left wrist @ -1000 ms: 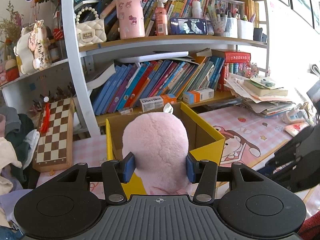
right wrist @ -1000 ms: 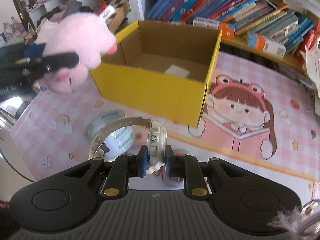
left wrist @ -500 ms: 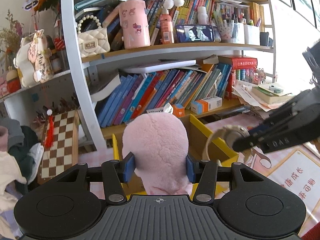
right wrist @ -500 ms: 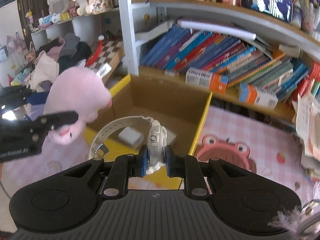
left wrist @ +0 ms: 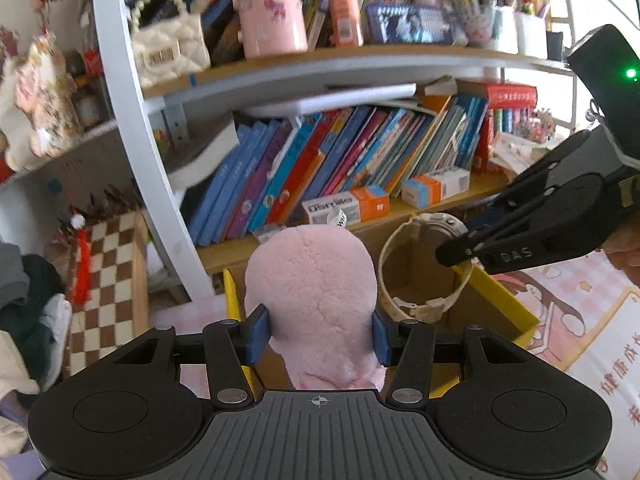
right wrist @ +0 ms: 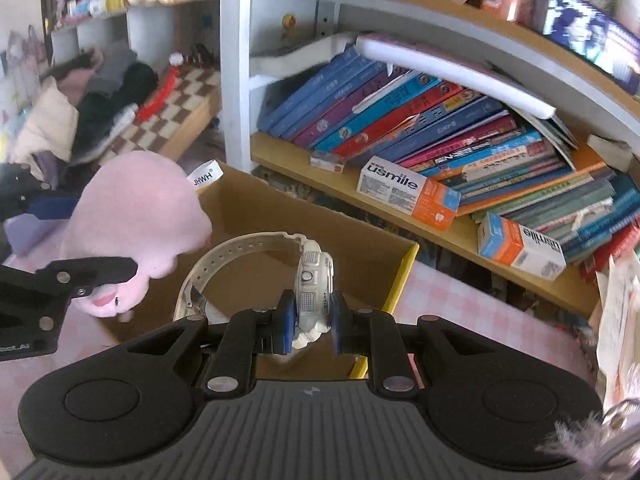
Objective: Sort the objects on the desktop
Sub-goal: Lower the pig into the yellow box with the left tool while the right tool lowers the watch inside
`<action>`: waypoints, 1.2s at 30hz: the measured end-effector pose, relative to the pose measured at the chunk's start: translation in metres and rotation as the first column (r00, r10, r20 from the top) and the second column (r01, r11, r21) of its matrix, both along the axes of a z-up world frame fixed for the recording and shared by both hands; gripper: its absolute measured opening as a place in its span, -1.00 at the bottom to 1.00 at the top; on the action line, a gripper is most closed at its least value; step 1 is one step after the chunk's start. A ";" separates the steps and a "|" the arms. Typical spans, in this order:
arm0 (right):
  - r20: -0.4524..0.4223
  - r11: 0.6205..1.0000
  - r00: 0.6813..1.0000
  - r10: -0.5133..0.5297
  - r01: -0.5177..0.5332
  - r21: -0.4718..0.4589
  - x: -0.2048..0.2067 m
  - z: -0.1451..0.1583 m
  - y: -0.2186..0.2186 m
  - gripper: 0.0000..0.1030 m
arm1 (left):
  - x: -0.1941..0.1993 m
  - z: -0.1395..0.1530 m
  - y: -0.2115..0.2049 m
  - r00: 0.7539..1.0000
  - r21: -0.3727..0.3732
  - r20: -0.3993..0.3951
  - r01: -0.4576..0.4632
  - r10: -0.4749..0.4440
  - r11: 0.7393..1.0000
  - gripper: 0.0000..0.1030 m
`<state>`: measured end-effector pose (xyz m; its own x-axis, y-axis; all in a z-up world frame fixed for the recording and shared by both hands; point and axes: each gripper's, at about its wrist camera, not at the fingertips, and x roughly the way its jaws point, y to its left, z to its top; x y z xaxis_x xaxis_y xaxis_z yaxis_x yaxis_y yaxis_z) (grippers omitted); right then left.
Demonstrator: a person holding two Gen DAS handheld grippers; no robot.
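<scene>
My left gripper (left wrist: 318, 332) is shut on a pink plush toy (left wrist: 312, 292) and holds it above the near left edge of an open yellow cardboard box (left wrist: 496, 300). The toy also shows in the right wrist view (right wrist: 136, 224). My right gripper (right wrist: 312, 328) is shut on a white digital wristwatch (right wrist: 314, 284), its strap looping left, held over the box (right wrist: 400, 276). In the left wrist view the watch (left wrist: 420, 268) hangs from the right gripper's fingers (left wrist: 464, 250) over the box opening.
A white bookshelf post (left wrist: 132, 128) and a shelf of leaning books (left wrist: 340, 168) with toothpaste boxes (right wrist: 408, 192) stand just behind the box. A chessboard (left wrist: 108, 276) and clothes (right wrist: 100, 92) lie left. A pink cartoon desk mat (left wrist: 580, 308) lies right.
Both grippers moved forward and closer together toward the box and shelf. The watch now hangs over the box opening beside the plush toy. Both grips are unchanged.
</scene>
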<state>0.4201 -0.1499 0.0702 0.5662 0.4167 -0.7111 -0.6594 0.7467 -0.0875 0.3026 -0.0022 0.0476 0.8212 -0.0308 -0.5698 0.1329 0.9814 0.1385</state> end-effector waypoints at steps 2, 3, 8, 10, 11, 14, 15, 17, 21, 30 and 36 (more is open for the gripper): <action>-0.007 0.999 1.000 0.013 -0.013 -0.035 0.016 -0.008 0.010 -0.68 | 0.015 -0.008 0.002 0.999 -0.007 -0.035 0.001 -0.001 1.000 -0.04; -0.011 0.998 1.000 0.020 -0.021 -0.052 0.023 -0.012 0.015 -0.68 | 0.023 -0.013 0.003 0.998 -0.004 -0.056 0.000 0.000 1.000 -0.04; -0.030 0.984 0.997 0.078 -0.082 -0.156 0.053 -0.036 0.037 -0.68 | 0.056 -0.039 0.001 0.987 0.026 -0.161 0.013 -0.008 1.000 -0.04; -0.041 0.972 0.993 0.107 -0.113 -0.204 0.062 -0.046 0.046 -0.68 | 0.065 -0.047 -0.001 0.982 0.041 -0.190 0.017 -0.008 0.999 -0.04; -0.048 0.966 0.992 0.120 -0.128 -0.227 0.066 -0.051 0.050 -0.68 | 0.070 -0.051 -0.001 0.979 0.045 -0.202 0.016 -0.007 0.999 -0.04; -0.075 0.950 0.987 0.139 -0.155 -0.271 0.079 -0.064 0.059 -0.68 | 0.081 -0.060 -0.001 0.974 0.052 -0.228 0.006 0.006 0.999 -0.04; -0.084 0.945 0.986 0.145 -0.163 -0.284 0.083 -0.068 0.062 -0.68 | 0.083 -0.062 -0.001 0.971 0.053 -0.237 0.007 0.005 0.999 -0.04; -0.094 0.937 0.984 0.153 -0.175 -0.303 0.088 -0.074 0.065 -0.68 | 0.087 -0.067 -0.002 0.967 0.056 -0.256 0.012 0.003 0.998 -0.03; -0.123 0.932 0.981 0.153 -0.184 -0.311 0.097 -0.081 0.069 -0.68 | 0.093 -0.075 -0.005 0.957 0.064 -0.291 0.023 -0.003 0.998 -0.02; -0.130 0.938 0.982 0.135 -0.169 -0.304 0.101 -0.086 0.069 -0.67 | 0.092 -0.074 -0.009 0.956 0.095 -0.293 0.028 0.001 0.995 0.17; -0.111 0.945 0.986 0.127 -0.155 -0.290 0.098 -0.081 0.067 -0.39 | 0.090 -0.072 -0.013 0.957 0.123 -0.291 0.038 -0.001 0.992 0.55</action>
